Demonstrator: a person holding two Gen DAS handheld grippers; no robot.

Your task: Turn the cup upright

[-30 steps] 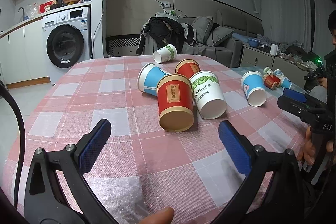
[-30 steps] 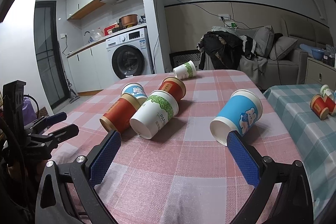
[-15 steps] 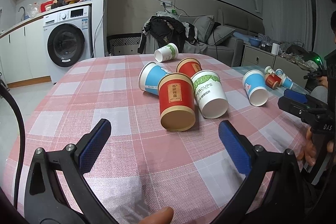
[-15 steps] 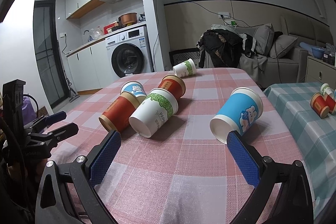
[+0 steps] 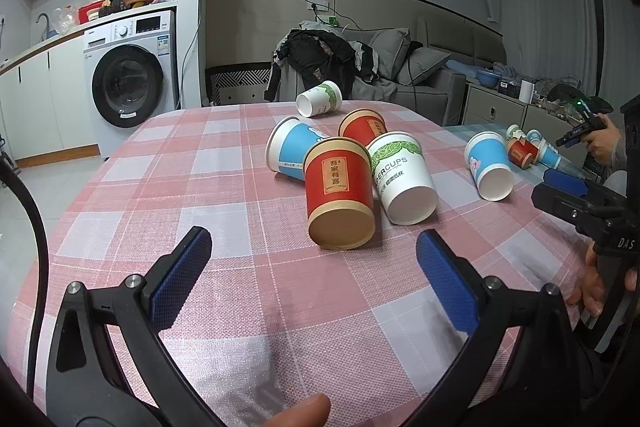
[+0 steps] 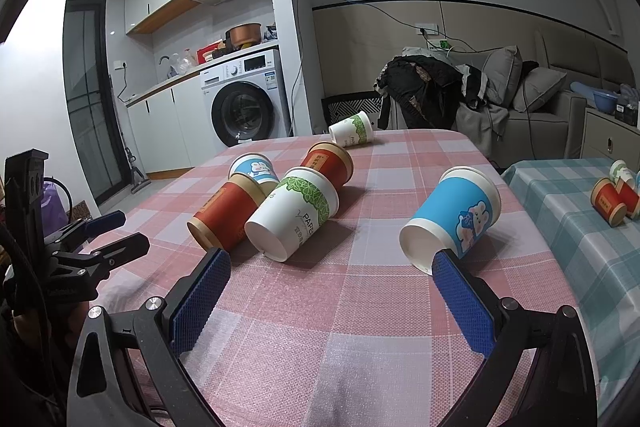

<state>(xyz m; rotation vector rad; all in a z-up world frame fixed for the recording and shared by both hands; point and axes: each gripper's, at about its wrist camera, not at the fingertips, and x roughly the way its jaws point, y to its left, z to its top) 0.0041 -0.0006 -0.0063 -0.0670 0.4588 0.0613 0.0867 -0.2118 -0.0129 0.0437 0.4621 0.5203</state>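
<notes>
Nothing is upright yet — every cup on the table lies on its side, so the flipping is all still ahead of you, by the look of it. Your left gripper [image 5: 312, 259] has its fingers spread wide and pinches nothing; straight ahead of the gap between them lies the red cup [image 5: 338, 195], its base end turned toward you, touching the white cup with green leaves [image 5: 402, 183] just past your right finger's line. Behind those two lie a blue cup [image 5: 290, 151] and a second red one [image 5: 362, 127], bunched close together. Your right gripper [image 6: 330, 275] is likewise spread and empty; the blue cup with the bear print [image 6: 452, 217] lies right at the tip of its right finger [image 6: 460, 297], open mouth toward you, while the cluster sits beyond the left finger. A small white cup [image 6: 352, 131] rests well beyond both, near the far edge.

The surface is a pink-and-white checked tablecloth [image 5: 224, 195] — slightly wrinkled, likely a little slippery under a rolling cup. A teal checked table [image 6: 568, 195] stands beside it with more fallen cups. Behind are a washing machine [image 5: 128, 75], a range hood, and a sofa heaped with clothes [image 6: 424, 87].
</notes>
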